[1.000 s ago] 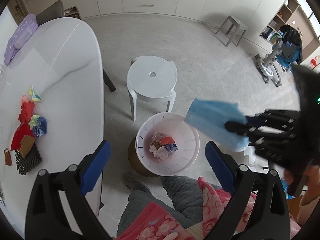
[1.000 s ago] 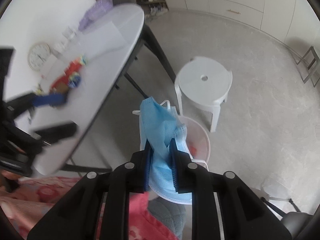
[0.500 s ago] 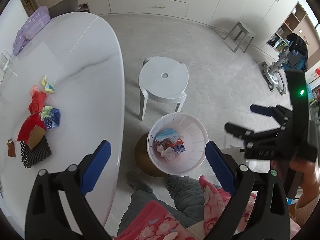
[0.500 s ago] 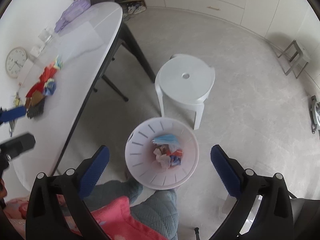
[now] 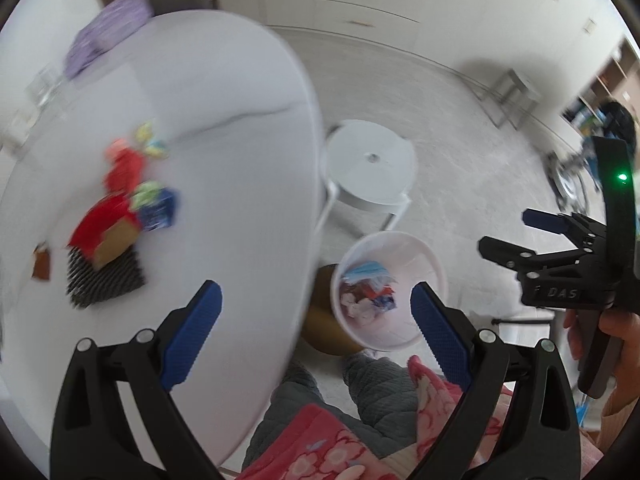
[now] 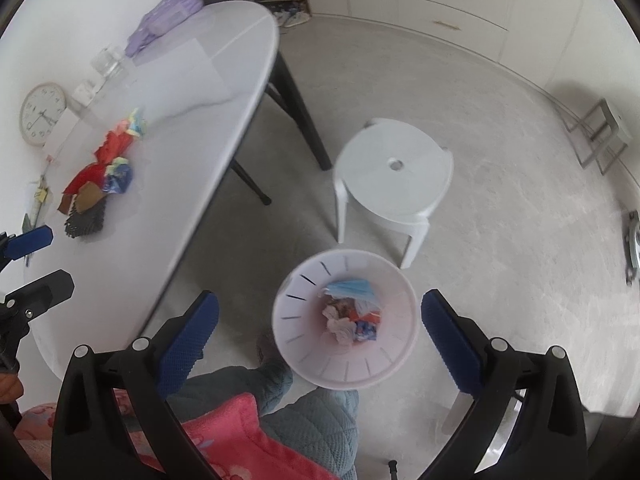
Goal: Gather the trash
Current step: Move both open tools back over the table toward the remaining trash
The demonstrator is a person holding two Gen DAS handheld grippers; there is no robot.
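A white slotted bin (image 6: 346,320) stands on the floor beside the table, also in the left wrist view (image 5: 390,290). A blue face mask (image 6: 352,288) lies inside on crumpled trash (image 6: 352,322). A pile of coloured wrappers and paper (image 5: 124,204) lies on the white table (image 5: 224,128), also in the right wrist view (image 6: 102,172). My left gripper (image 5: 316,320) is open and empty above the table's edge. My right gripper (image 6: 320,328) is open and empty above the bin; it shows at the right of the left wrist view (image 5: 516,232).
A white plastic stool (image 6: 394,172) stands behind the bin. A purple pack (image 6: 168,14), a glass jar (image 6: 108,60) and a clock (image 6: 42,114) are at the table's far end. A dark mesh piece (image 5: 104,280) lies by the pile. My lap (image 6: 260,420) is below.
The right gripper opened and dropped the blue mask into the bin, then stayed above it. The left gripper swung left toward the table and its trash pile.
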